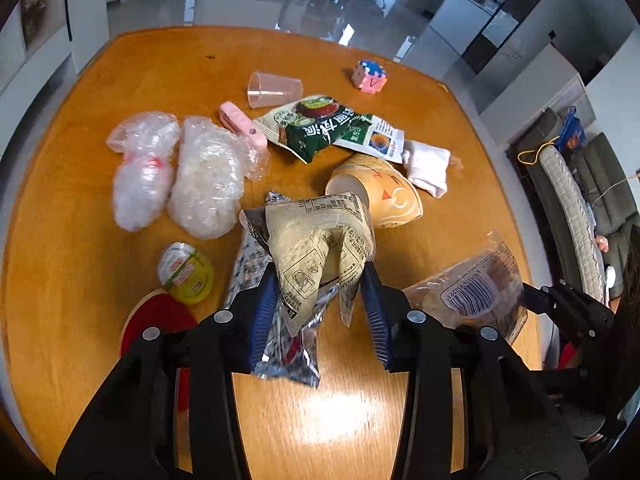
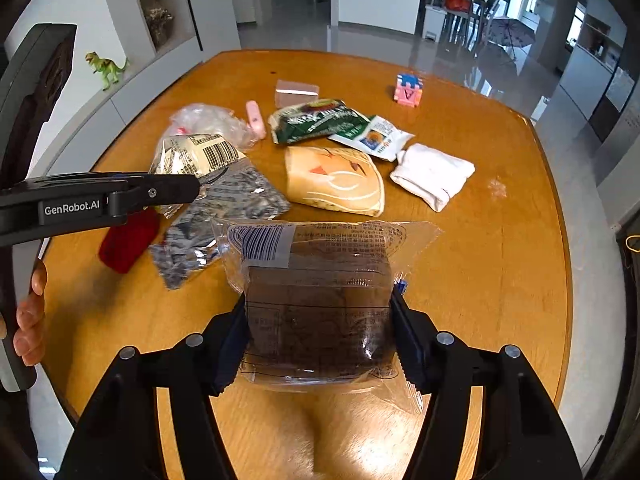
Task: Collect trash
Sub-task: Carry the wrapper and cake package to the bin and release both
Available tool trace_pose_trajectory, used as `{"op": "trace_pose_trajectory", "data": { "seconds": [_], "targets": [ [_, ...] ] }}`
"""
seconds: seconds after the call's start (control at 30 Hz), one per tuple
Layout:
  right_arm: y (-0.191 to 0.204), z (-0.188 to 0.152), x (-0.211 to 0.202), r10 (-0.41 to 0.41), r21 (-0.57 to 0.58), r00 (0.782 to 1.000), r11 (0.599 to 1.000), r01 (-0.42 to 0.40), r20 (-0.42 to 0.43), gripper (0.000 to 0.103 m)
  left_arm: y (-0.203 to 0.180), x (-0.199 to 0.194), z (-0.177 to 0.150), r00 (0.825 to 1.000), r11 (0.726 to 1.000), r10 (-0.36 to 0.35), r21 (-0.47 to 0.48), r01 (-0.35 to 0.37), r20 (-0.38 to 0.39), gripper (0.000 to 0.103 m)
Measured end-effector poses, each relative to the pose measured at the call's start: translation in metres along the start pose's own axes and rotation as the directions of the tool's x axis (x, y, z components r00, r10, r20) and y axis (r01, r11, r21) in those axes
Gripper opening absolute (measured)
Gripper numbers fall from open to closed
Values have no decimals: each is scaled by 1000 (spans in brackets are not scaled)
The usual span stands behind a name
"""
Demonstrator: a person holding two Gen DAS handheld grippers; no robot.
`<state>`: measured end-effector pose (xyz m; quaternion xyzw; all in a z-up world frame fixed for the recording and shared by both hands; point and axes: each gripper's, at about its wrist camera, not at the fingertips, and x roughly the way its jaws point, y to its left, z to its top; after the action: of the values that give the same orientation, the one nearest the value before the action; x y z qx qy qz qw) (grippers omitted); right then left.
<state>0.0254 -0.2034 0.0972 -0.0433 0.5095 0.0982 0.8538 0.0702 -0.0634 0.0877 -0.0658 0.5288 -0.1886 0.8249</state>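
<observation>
**Both grippers held wrappers above the table**

Trash lay scattered over the wooden table [image 1: 120, 80]. The left gripper [image 1: 320, 300] pinched a crumpled beige wrapper [image 1: 316, 240] between its blue pads, with a silver foil wrapper [image 1: 288, 344] hanging just below it at the near side. The right gripper [image 2: 320, 336] clamped a clear packet with a brown cake [image 2: 320, 300] by its two sides, raised over the near part of the table. Farther off lay a squashed paper cup [image 1: 384, 192], a green snack bag [image 1: 316, 128], a clear plastic cup [image 1: 272, 90] on its side, and a folded white cloth [image 1: 428, 168] to the right. Two bundles of clear plastic bags [image 1: 176, 176] sat on the left, with a small jelly cup [image 1: 186, 272] nearer. A pink toy block [image 1: 370, 76] stood at the far right. A person's fingers [image 2: 30, 320] showed at the left edge.
</observation>
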Motion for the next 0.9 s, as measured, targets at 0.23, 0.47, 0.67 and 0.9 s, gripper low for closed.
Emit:
{"op": "trace_pose_trajectory", "data": {
  "seconds": [0.23, 0.47, 0.67, 0.9],
  "targets": [
    [43, -12, -36, 35, -42, 998, 999, -32, 54, 65, 11, -53, -29, 997, 1000, 6, 6, -7, 73, 41],
    [107, -23, -53, 108, -114, 991, 989, -99, 80, 65, 45, -105, -70, 989, 999, 38, -25, -35, 141, 41],
    [180, -34, -56, 190, -212, 980, 962, -172, 67, 65, 87, -152, -120, 976, 994, 93, -81, -78, 196, 41],
    [275, -55, -60, 307, -350, 951, 894, -281, 21, 65, 146, -200, -187, 955, 970, 189, -193, -147, 226, 41]
  ]
}}
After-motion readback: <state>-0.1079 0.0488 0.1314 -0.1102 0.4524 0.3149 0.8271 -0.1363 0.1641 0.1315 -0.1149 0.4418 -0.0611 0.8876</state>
